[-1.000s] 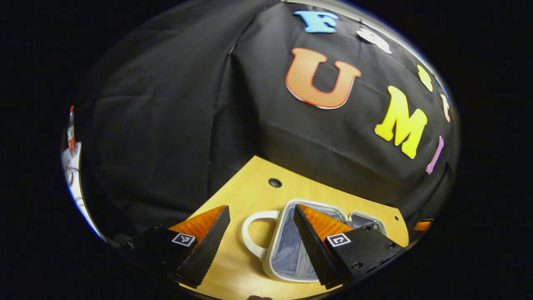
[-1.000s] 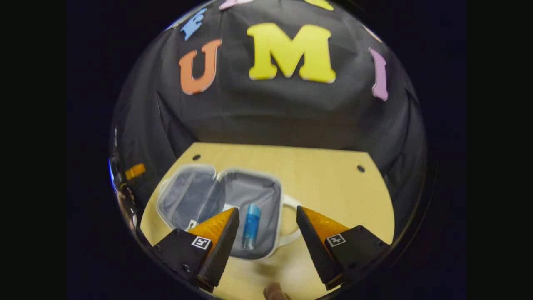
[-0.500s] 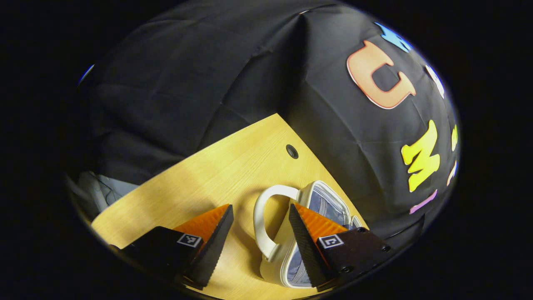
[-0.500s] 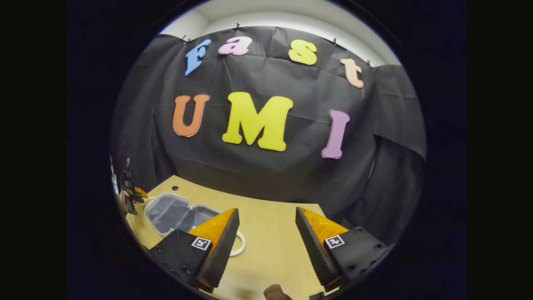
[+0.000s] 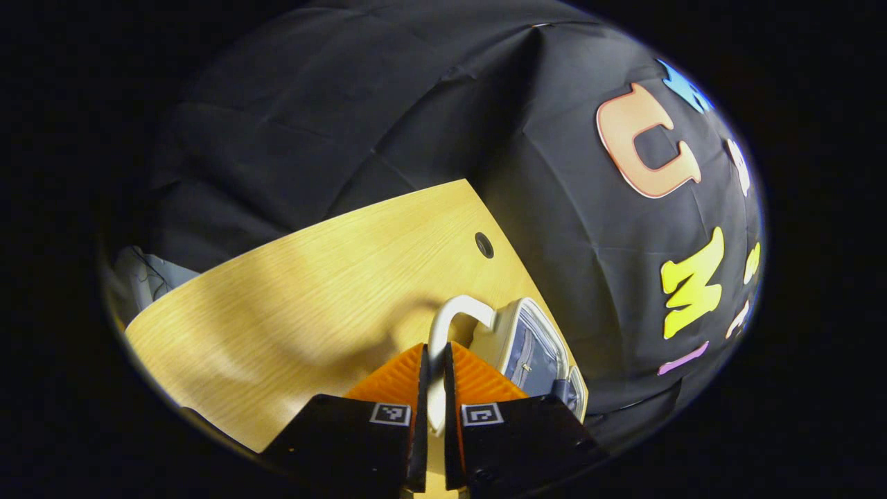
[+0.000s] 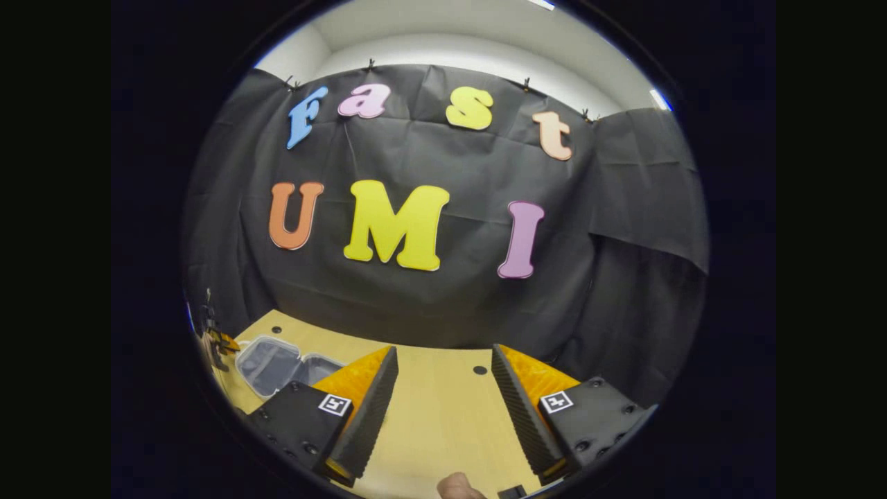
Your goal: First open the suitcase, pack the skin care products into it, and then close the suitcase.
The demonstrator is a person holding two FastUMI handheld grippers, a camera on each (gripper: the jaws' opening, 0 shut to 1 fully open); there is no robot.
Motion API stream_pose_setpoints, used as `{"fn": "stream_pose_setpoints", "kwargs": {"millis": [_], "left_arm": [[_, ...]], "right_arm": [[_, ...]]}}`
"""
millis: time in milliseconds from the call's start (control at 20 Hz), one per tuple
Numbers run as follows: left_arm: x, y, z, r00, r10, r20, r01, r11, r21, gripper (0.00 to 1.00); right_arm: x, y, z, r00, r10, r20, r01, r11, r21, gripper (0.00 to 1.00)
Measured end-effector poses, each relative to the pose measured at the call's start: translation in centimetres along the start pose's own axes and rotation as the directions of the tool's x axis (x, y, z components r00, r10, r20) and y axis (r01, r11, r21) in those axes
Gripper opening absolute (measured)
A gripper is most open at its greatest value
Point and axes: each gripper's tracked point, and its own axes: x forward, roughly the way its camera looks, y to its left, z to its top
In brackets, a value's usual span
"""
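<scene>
My left tool [image 5: 433, 388] is clamped on the white loop handle [image 5: 443, 326] of the small white grey-lined suitcase [image 5: 533, 346], lying open at 1 o'clock on the light wooden surface [image 5: 312, 291]. My right tool [image 6: 440, 402] hangs above the surface, fingers apart, suitcase at 10 o'clock.

Open suitcase [image 5: 533, 339] on wooden table [image 5: 312, 291]

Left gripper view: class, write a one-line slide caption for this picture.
The left gripper is shut on the white handle of the open suitcase lying on the wooden table.
</scene>
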Motion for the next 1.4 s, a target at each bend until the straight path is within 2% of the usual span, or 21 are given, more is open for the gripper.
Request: {"fn": "stream_pose_setpoints", "kwargs": {"millis": [100, 350, 700, 900, 1100, 1300, 1400], "left_arm": [[-0.5, -0.9, -0.1, 1.000, -0.009, 0.009, 0.009, 1.000, 0.023, 0.10], [-2.9, -5.1, 1.6, 0.998, -0.009, 0.066, -0.002, 0.987, 0.163, 0.05], [-7.9, -16.8, 2.9, 0.985, -0.131, 0.113, 0.087, 0.940, 0.331, 0.03], [-9.2, -23.7, 0.4, 0.978, -0.187, 0.097, 0.123, 0.880, 0.459, 0.04], [-10.4, -29.6, -3.5, 0.966, -0.252, 0.059, 0.181, 0.823, 0.538, 0.03], [-10.9, -33.6, -8.3, 0.954, -0.299, -0.017, 0.254, 0.777, 0.576, 0.03], [-10.8, -34.9, -10.7, 0.949, -0.310, -0.057, 0.284, 0.763, 0.580, 0.03]], "right_arm": [[-0.4, -0.5, -0.2, 1.000, 0.006, 0.003, -0.006, 1.000, -0.001, 0.81], [0.2, -2.4, 0.3, 0.999, 0.039, 0.022, -0.040, 0.999, 0.028, 0.80], [0.5, -3.4, 0.6, 0.992, 0.119, 0.041, -0.120, 0.992, 0.025, 0.81], [0.3, -4.1, 0.8, 0.989, 0.135, 0.057, -0.137, 0.990, 0.023, 0.81], [-0.1, -5.1, 0.4, 0.987, 0.149, 0.054, -0.150, 0.988, 0.027, 0.80], [-0.4, -6.3, -0.2, 0.988, 0.149, 0.045, -0.151, 0.988, 0.042, 0.81], [-0.4, -7.2, -0.8, 0.989, 0.146, 0.032, -0.147, 0.988, 0.051, 0.81]]}}
